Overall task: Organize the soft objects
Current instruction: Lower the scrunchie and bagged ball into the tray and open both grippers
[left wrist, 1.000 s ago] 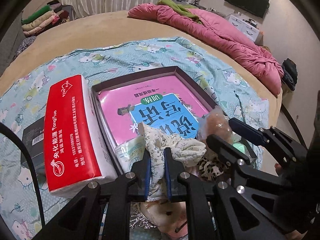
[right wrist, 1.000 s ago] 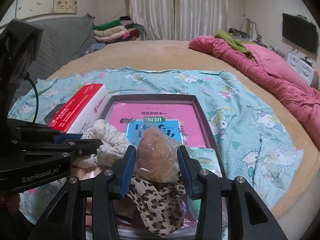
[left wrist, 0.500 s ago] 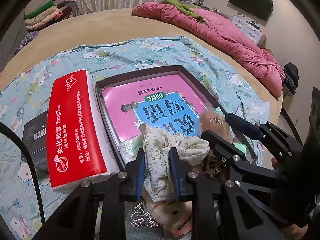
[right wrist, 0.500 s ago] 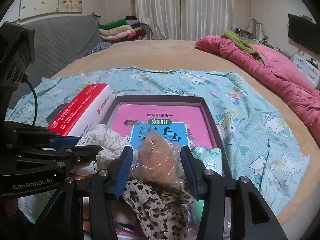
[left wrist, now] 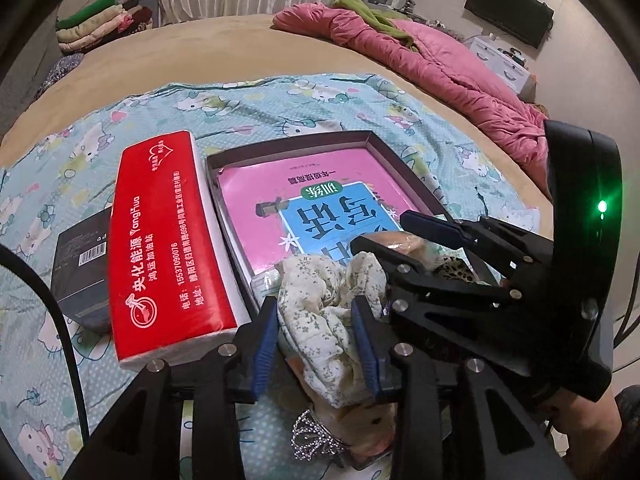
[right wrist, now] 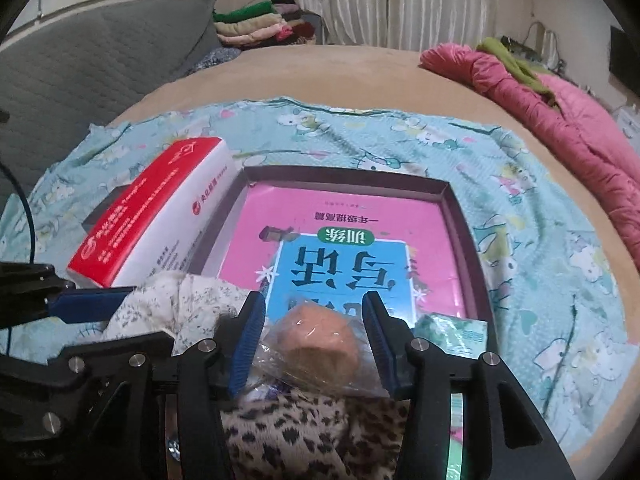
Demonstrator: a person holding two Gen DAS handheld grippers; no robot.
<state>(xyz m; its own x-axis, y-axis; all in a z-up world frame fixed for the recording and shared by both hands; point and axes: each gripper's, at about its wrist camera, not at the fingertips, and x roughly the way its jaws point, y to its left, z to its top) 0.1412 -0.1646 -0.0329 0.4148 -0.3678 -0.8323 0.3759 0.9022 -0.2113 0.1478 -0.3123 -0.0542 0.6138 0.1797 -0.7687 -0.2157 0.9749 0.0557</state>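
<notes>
A cream floral cloth scrunchie lies between the fingers of my left gripper, whose jaws have spread apart and stand loose around it. A brown soft ball in clear plastic wrap sits between the fingers of my right gripper, also spread wide. Both rest at the near end of a dark shallow box holding a pink and blue book. A leopard-print cloth lies under the ball. The right gripper shows in the left wrist view.
A red and white tissue pack lies left of the box, with a black box beyond it. A silver tiara and a small green packet lie by the near end. A pink quilt is at the far right.
Both grippers have opened: the left let go of the floral scrunchie, the right widened around the wrapped ball. Both objects have settled lower at the box's near end.
</notes>
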